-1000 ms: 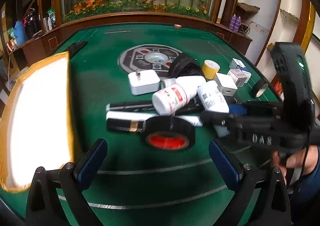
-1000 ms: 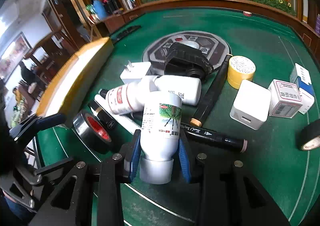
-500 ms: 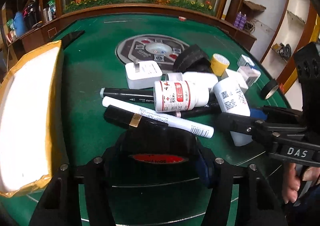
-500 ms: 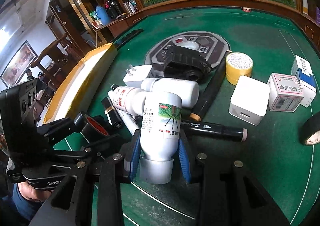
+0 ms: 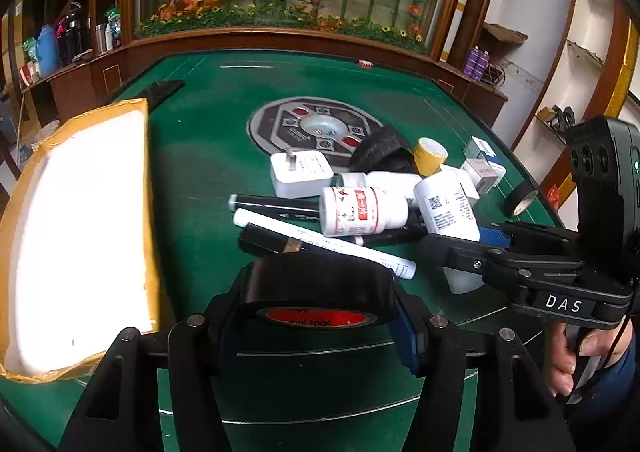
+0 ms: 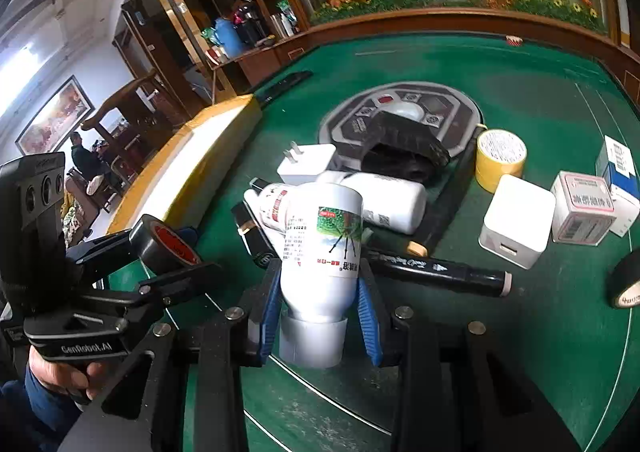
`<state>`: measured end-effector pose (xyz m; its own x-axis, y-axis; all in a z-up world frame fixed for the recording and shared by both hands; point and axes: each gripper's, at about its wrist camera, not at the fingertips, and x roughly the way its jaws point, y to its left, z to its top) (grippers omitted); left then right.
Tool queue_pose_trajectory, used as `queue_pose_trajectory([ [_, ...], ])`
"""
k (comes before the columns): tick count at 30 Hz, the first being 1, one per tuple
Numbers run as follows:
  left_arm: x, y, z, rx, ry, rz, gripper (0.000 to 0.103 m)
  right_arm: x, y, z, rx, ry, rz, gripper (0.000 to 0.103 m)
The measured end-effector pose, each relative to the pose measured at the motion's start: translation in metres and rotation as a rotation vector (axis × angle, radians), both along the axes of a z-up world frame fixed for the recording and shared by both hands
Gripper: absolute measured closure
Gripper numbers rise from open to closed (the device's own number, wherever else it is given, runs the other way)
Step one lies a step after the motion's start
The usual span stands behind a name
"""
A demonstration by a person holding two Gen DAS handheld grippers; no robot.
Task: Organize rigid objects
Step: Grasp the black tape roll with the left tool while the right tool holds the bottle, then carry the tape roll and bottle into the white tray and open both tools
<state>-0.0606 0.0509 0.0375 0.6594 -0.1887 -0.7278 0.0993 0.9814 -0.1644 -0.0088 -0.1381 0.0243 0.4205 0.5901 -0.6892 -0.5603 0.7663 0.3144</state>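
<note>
My left gripper (image 5: pixel 316 316) is shut on a black tape roll with a red core (image 5: pixel 316 292), lifted off the green table; it also shows in the right wrist view (image 6: pixel 166 248). My right gripper (image 6: pixel 320 304) is shut on a white bottle with a picture label (image 6: pixel 324 244), seen in the left wrist view (image 5: pixel 448 207) too. A pile lies ahead: a red-labelled white bottle (image 5: pixel 356 211), another white bottle (image 6: pixel 388 203), markers (image 6: pixel 436 268), a white pen (image 5: pixel 324 244) and a white charger (image 5: pixel 300 171).
A yellow-edged white foam box (image 5: pixel 76 228) lies at the left. A yellow tape roll (image 6: pixel 500 155), a white cube charger (image 6: pixel 516 223), small boxes (image 6: pixel 582 211), a black tape roll (image 6: pixel 626 280) and a black object (image 6: pixel 404 147) lie to the right. A round panel (image 5: pixel 316 123) is in the table's centre.
My left gripper closed on the black tape roll and lifted it off the table. My right gripper kept its hold on the white bottle and barely moved.
</note>
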Motion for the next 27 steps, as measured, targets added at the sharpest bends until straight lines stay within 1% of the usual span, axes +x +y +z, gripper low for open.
queue_pose_trajectory([
  [9,-0.008,0.022,0.012,-0.021,-0.037,0.044,0.037,-0.003,0.003,0.005,0.014,-0.040,0.017,0.069],
  [16,-0.014,0.042,0.018,-0.045,-0.058,0.085,0.037,-0.004,0.006,0.006,0.021,-0.053,0.029,0.069],
  [23,-0.019,0.068,0.027,-0.065,-0.080,0.138,0.037,-0.006,0.009,0.009,0.050,-0.042,0.037,0.069],
  [27,-0.022,0.082,0.030,-0.065,-0.089,0.166,0.037,-0.009,0.016,0.016,0.076,-0.037,0.050,0.069],
])
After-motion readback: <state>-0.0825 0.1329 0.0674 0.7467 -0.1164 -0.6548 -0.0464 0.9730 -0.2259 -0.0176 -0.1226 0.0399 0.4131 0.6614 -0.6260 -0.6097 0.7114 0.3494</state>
